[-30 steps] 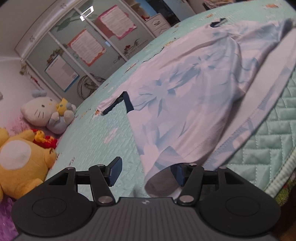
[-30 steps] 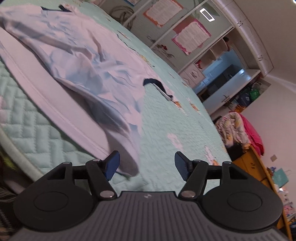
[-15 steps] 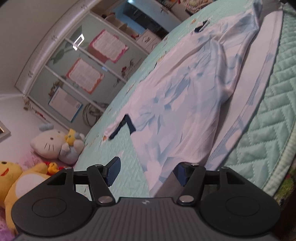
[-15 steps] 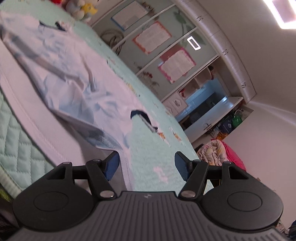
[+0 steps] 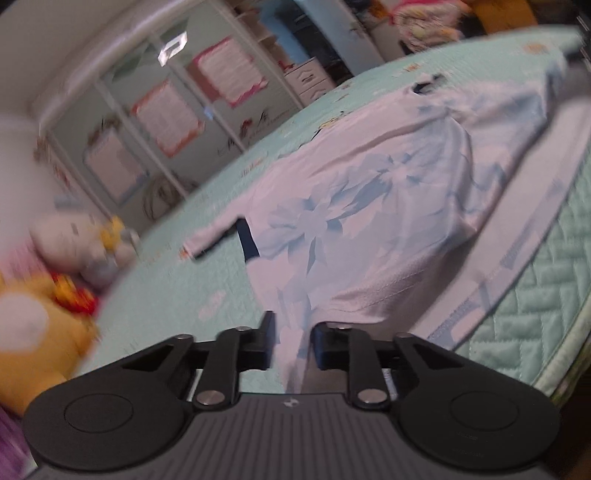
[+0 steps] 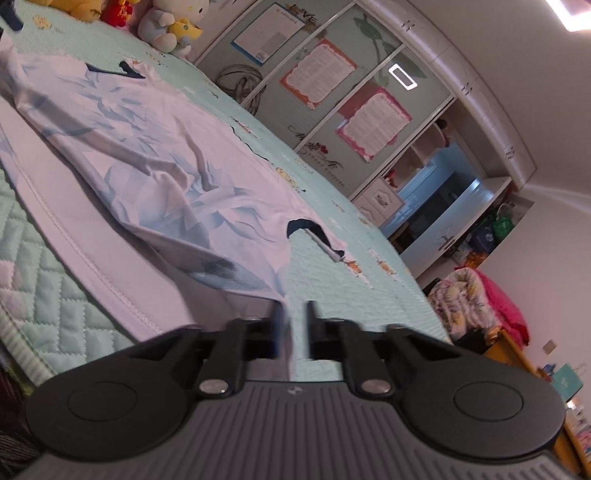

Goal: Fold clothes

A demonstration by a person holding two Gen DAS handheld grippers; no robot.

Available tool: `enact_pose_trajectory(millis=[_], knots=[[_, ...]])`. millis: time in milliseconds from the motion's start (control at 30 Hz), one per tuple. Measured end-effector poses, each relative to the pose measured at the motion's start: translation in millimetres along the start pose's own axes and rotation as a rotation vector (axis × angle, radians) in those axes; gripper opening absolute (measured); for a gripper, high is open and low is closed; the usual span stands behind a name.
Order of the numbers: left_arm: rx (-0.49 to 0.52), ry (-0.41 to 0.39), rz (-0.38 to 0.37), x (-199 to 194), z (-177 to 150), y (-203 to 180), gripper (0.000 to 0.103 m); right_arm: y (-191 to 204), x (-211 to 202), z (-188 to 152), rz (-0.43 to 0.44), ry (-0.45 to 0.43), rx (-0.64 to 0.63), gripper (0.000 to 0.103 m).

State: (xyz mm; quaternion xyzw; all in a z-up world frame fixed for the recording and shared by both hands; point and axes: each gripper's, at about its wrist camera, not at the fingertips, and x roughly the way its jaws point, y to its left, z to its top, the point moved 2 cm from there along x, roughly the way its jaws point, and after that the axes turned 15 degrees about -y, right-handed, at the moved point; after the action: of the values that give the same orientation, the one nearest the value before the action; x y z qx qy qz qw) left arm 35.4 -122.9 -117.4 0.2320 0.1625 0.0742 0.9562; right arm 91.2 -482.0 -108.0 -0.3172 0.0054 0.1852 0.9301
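Observation:
A white shirt with a pale blue flower print and dark navy trim lies spread on the mint quilted bed. In the left wrist view, my left gripper is shut on the shirt's near hem corner, with cloth bunched between the fingers. In the right wrist view, the same shirt stretches away to the left. My right gripper is shut on its other near corner, which is blurred between the fingers. A navy-edged sleeve lies flat just beyond.
Plush toys sit at the far side of the bed, also visible as plush toys. A wardrobe with posters stands behind. The bed's edge is close. Piled bedding and wooden furniture stand to the right.
Both grippers went from open to shut on the shirt's near hem corners. Both cameras swung, and the left view is now motion-blurred.

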Motion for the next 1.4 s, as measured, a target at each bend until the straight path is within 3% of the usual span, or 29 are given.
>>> enact_pose_trajectory(millis=[33, 200, 300, 533, 700, 767, 833, 933, 1200, 1333, 1400], knots=[[-0.082, 0.021, 0.005, 1, -3, 9, 0.008, -2, 0, 0, 0.006, 0.003, 0.021, 0.000], [-0.392, 0.095, 0.031, 5, -19, 45, 0.008, -48, -1, -11, -0.008, 0.096, 0.402, 0.000], [-0.286, 0.089, 0.013, 4, -18, 31, 0.008, -55, -2, -21, 0.006, 0.128, 0.475, 0.000], [-0.074, 0.095, 0.005, -2, -30, 6, 0.013, -28, -10, -30, 0.044, 0.139, 0.272, 0.000], [-0.033, 0.092, 0.007, -7, -32, 7, 0.014, -20, -14, -36, 0.042, 0.151, 0.139, 0.004], [-0.033, 0.092, 0.009, -6, -32, 6, 0.014, -23, -13, -39, 0.030, 0.162, 0.143, 0.011], [-0.016, 0.093, 0.005, -6, -32, 4, 0.014, -26, -13, -40, 0.022, 0.168, 0.142, 0.031], [-0.002, 0.098, 0.005, -6, -32, 2, 0.014, -29, -17, -41, 0.034, 0.184, 0.123, 0.035], [0.025, 0.105, 0.034, -7, -33, -2, 0.014, -49, -9, -54, 0.026, 0.246, 0.406, 0.036], [0.029, 0.105, 0.063, -7, -33, -2, 0.040, -55, 0, -59, 0.000, 0.262, 0.543, 0.036], [0.015, 0.107, 0.065, -7, -32, 2, 0.040, -61, 1, -62, -0.010, 0.273, 0.618, 0.037]])
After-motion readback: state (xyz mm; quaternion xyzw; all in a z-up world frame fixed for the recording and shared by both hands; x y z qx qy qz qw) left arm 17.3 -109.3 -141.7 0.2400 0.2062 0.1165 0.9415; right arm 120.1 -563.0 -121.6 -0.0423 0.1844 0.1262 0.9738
